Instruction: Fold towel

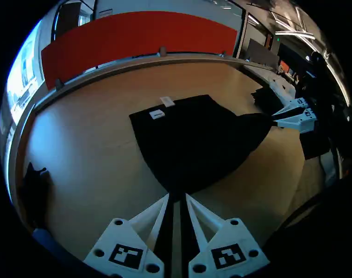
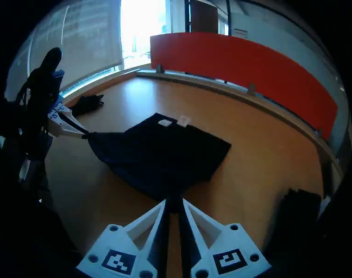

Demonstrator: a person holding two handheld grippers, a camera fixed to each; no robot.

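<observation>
1. Left gripper view: a pale wooden worktop (image 1: 92,153) with a curved far edge. A long red panel (image 1: 129,37) stands behind it, and bright windows (image 1: 21,78) are off to the left.
2. One black towel (image 1: 194,139) lies spread just ahead of the left tongs (image 1: 177,200). Two small white tags (image 1: 157,114) sit near its far edge.
3. The left tongs are closed, pinching the towel's near corner.
4. Right gripper view: the right tongs (image 2: 173,204) are closed on another corner.
5. One stack of dark cloth (image 2: 296,208) sits right of the right tongs.
</observation>
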